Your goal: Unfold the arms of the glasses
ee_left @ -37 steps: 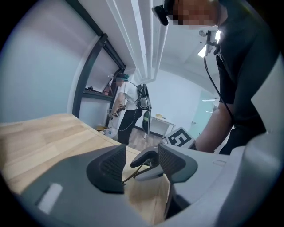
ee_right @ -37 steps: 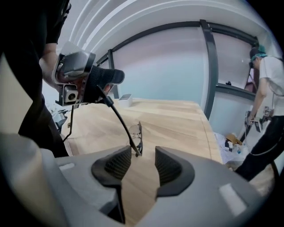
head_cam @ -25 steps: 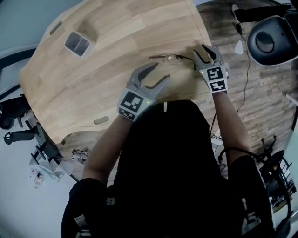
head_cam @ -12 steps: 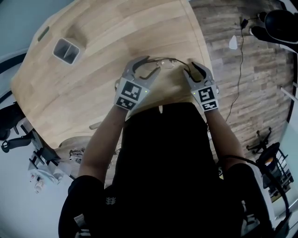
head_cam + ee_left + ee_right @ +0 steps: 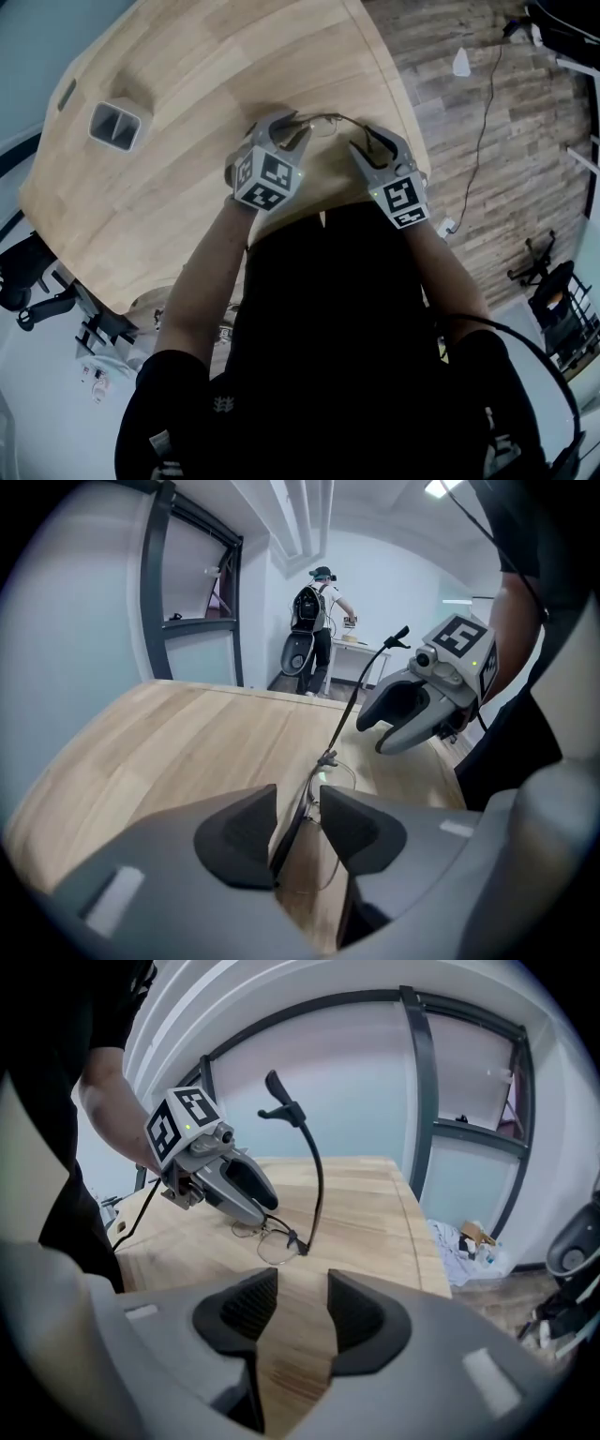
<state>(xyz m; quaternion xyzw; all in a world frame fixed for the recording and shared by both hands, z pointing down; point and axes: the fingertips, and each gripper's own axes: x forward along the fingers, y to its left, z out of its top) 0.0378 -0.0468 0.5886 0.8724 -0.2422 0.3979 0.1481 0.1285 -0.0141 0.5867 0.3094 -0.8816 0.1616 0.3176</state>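
Thin wire-rimmed glasses (image 5: pixel 323 122) lie on the wooden table (image 5: pixel 187 84) close to its near edge. One arm (image 5: pixel 314 1162) stands up from the frame; the lenses (image 5: pixel 272 1241) rest on the wood. My left gripper (image 5: pixel 298 813) is down at the glasses' left end, its jaws closing around the other thin dark arm (image 5: pixel 314 785), which runs along the left pad with a gap still showing to the right pad. In the head view this gripper (image 5: pixel 286 127) sits at the frame's left. My right gripper (image 5: pixel 366 141) hovers just right of the glasses, open, with only bare wood between its jaws (image 5: pixel 302 1302).
A grey two-compartment holder (image 5: pixel 114 125) stands on the table's far left. The table's right edge (image 5: pixel 398 84) drops to a wood-plank floor with a cable (image 5: pixel 483 122). A person (image 5: pixel 317 621) stands far off in the room. Office chair parts (image 5: pixel 28 281) sit at the left.
Both grippers came in toward the glasses. The left one dropped onto the frame's left end, rolled, and its jaws narrowed around an arm. The right one shifted left, nearer the frame.
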